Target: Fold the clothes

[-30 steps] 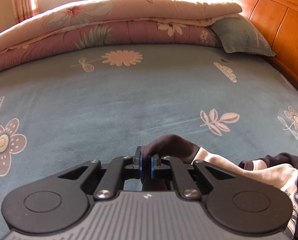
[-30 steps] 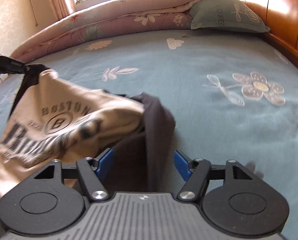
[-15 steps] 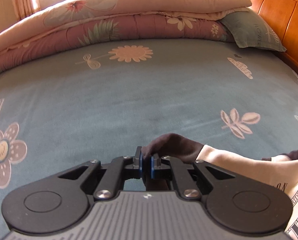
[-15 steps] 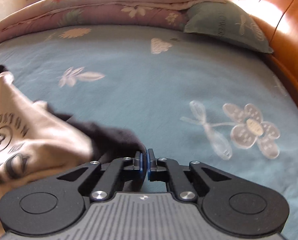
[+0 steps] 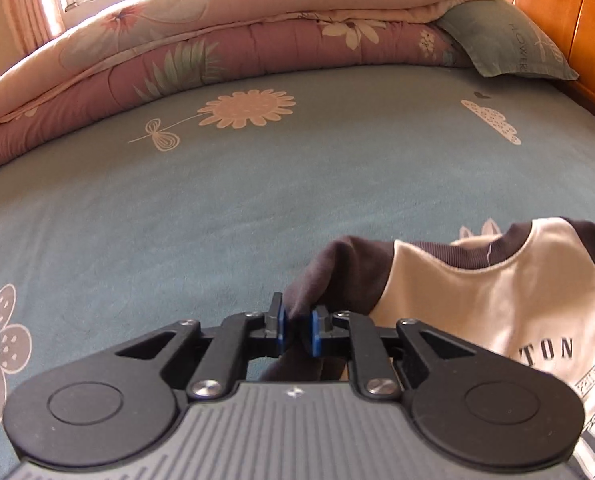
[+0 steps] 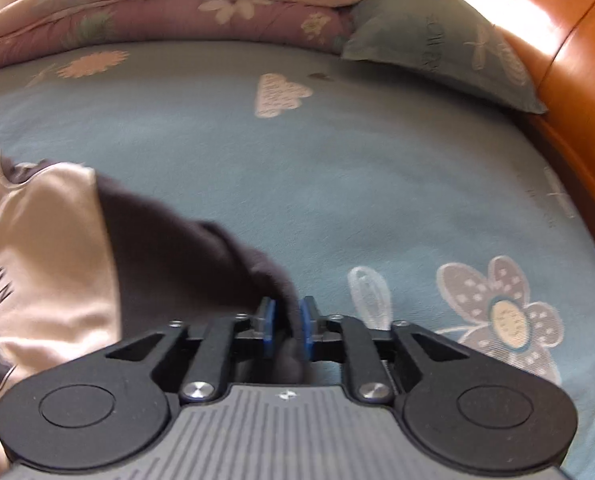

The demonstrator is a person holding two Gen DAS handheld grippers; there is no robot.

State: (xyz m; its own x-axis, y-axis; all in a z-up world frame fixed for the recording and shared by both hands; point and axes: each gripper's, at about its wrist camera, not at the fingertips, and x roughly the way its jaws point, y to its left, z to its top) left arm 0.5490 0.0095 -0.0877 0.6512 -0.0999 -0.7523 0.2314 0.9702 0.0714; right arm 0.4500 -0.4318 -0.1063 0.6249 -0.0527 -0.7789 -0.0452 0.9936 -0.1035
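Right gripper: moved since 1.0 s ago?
Yes. The right gripper went forward and right: the pillow looms larger, and it has shut on the shirt sleeve.

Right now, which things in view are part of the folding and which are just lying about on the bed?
In the job:
cream shirt with dark sleeves
left gripper, pinching one dark sleeve
right gripper, pinching the other

Lying about:
folded quilts
green pillow
wooden headboard

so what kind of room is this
Most likely a bedroom: a bed with a blue flowered sheet, folded quilts and a pillow against a wooden headboard.
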